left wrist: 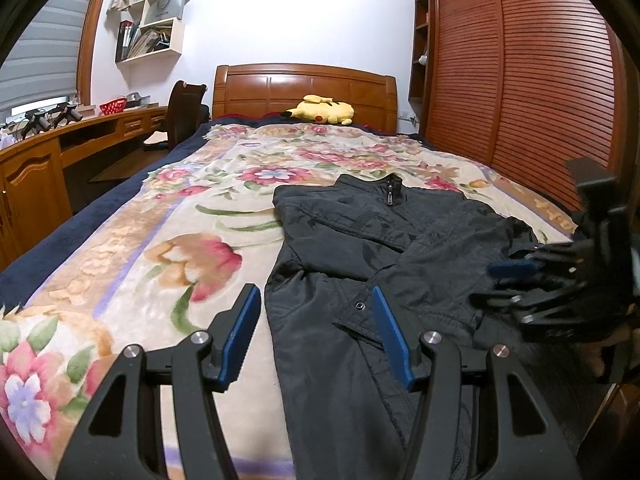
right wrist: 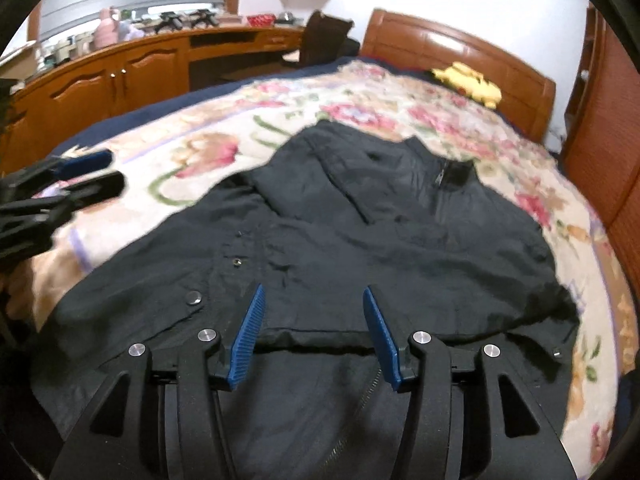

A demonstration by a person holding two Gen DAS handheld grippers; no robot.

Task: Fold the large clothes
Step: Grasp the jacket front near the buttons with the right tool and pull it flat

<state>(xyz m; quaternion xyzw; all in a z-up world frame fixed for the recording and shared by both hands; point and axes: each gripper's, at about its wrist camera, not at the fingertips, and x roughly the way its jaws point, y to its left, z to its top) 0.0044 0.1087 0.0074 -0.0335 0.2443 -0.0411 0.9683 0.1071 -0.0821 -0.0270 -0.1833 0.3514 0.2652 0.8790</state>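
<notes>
A black zip-up jacket (left wrist: 340,240) lies flat on the floral blanket (left wrist: 160,240), collar toward the headboard, with a sleeve folded across its front. My left gripper (left wrist: 316,294) hovers open over the jacket's left edge near the hem, nothing between its blue pads. In the right wrist view the jacket (right wrist: 400,232) fills the middle, and my right gripper (right wrist: 314,292) stands open just above a fold near the hem, holding nothing. The right gripper (left wrist: 520,280) also shows blurred at the right of the left wrist view. The left gripper (right wrist: 80,176) shows at the left edge of the right wrist view.
A yellow plush toy (left wrist: 320,110) lies by the wooden headboard (left wrist: 304,84). A slatted wardrobe (left wrist: 520,80) runs close along the bed's right side. A wooden desk (left wrist: 80,136) and a chair (left wrist: 184,112) stand to the left. Wall shelves (left wrist: 152,20) hang above.
</notes>
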